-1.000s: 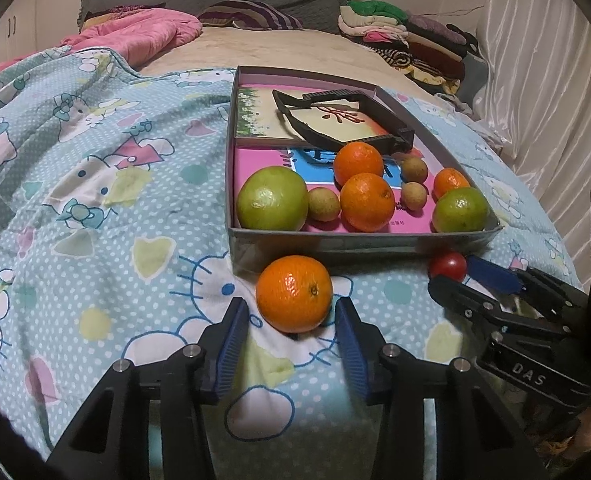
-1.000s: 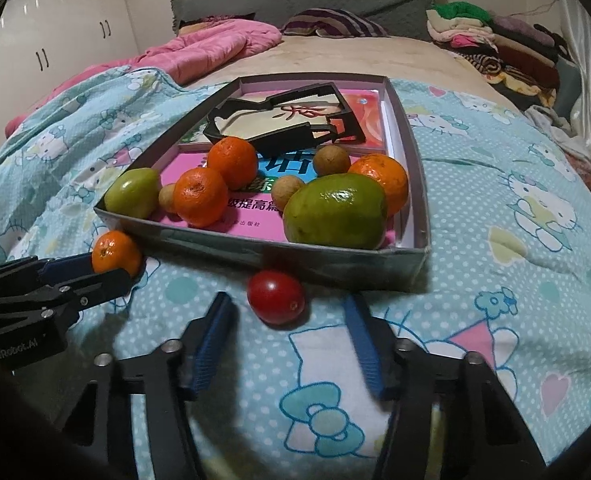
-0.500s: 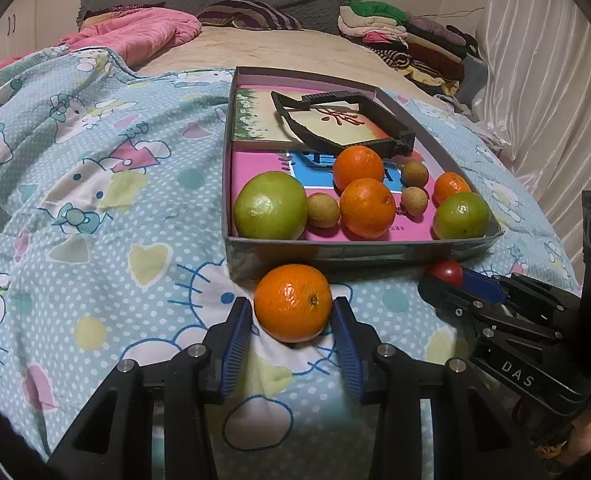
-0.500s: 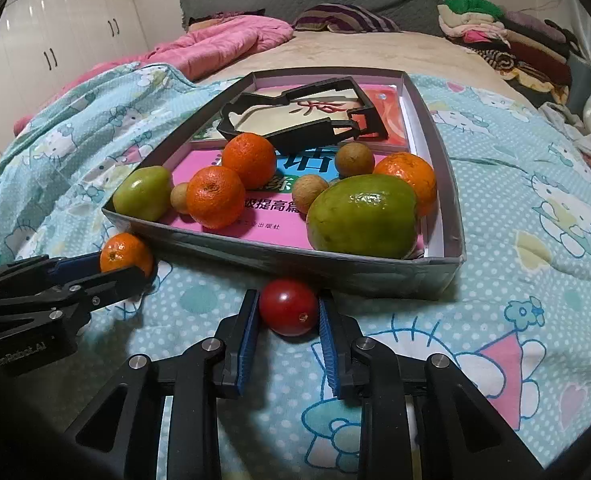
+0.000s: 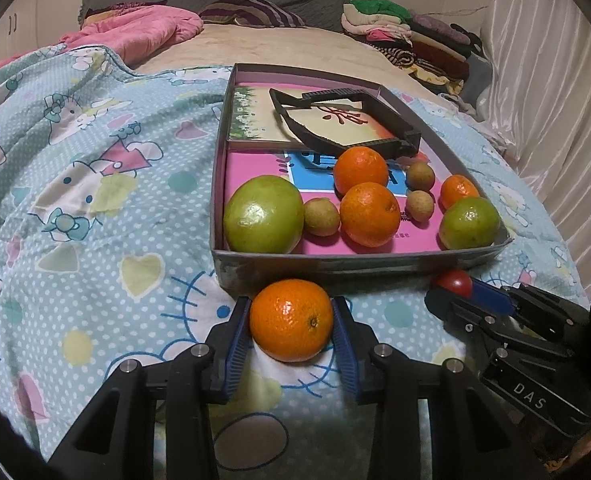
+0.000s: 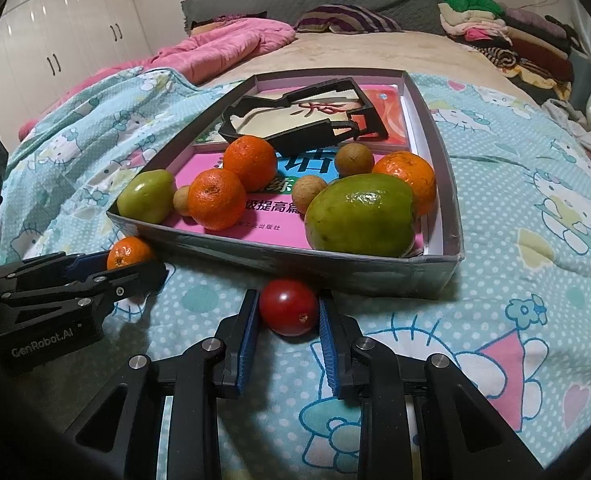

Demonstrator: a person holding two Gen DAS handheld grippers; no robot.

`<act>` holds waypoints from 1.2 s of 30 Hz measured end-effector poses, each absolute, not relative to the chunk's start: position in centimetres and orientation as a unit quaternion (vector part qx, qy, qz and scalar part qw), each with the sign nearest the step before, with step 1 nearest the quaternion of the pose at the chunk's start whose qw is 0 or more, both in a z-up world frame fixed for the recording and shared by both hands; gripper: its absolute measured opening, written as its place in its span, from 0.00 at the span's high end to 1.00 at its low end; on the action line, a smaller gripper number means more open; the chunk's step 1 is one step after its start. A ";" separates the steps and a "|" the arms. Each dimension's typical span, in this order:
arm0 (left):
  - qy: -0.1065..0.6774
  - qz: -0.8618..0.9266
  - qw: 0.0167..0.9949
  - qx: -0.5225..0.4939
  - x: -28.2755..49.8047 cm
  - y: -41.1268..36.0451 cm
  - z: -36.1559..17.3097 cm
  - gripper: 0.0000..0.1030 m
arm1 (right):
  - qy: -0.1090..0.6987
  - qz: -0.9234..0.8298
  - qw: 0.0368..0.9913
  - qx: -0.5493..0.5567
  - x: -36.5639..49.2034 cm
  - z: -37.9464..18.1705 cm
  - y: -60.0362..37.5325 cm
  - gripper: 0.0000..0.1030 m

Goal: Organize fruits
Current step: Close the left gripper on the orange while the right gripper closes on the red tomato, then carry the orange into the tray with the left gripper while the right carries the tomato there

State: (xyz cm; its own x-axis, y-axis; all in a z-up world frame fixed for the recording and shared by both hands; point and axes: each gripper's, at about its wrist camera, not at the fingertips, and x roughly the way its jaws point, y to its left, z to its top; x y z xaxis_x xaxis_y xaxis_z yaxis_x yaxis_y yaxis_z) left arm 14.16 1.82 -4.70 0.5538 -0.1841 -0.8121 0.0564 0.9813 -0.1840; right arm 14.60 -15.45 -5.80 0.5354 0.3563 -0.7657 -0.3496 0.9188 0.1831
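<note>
Left gripper [image 5: 291, 322] clamped on a mandarin [image 5: 291, 319], both blue pads [image 5: 237, 340] touching its sides; the fruit sits on the Hello Kitty bedspread [image 5: 95, 216], just outside the near wall of the grey tray [image 5: 335, 266], close to the tray's near-left corner.

Right gripper [image 6: 289, 314] closed on a red cherry tomato [image 6: 289, 306], pads in contact on both sides; it's also on the bedspread, just outside the tray's near wall, toward its near-right corner.

In the tray:
- large green fruit [image 5: 263, 214] at near-left corner
- smaller green fruit [image 5: 470, 222] at near-right corner
- three mandarins [image 5: 369, 214] mid-tray
- three small brown longan-like fruits [image 5: 321, 216] between them
- black plastic frame [image 5: 347, 120] lying on books at the far end

Both grippers are side by side, apart.
</note>
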 end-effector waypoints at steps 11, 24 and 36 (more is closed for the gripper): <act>0.472 -0.091 0.875 -0.057 12.6 1.0 -3.9 0.62 | 0.434 0.210 0.876 0.007 13.7 -5.4 -15.9 0.72; 0.466 -0.106 0.877 -0.050 10.8 0.6 -2.3 0.62 | 0.424 0.242 0.872 0.009 11.8 -4.4 -15.6 0.72; 0.454 -0.108 0.883 -0.049 10.5 0.4 -0.8 0.62 | 0.401 0.236 0.885 0.018 11.0 -2.5 -17.1 0.72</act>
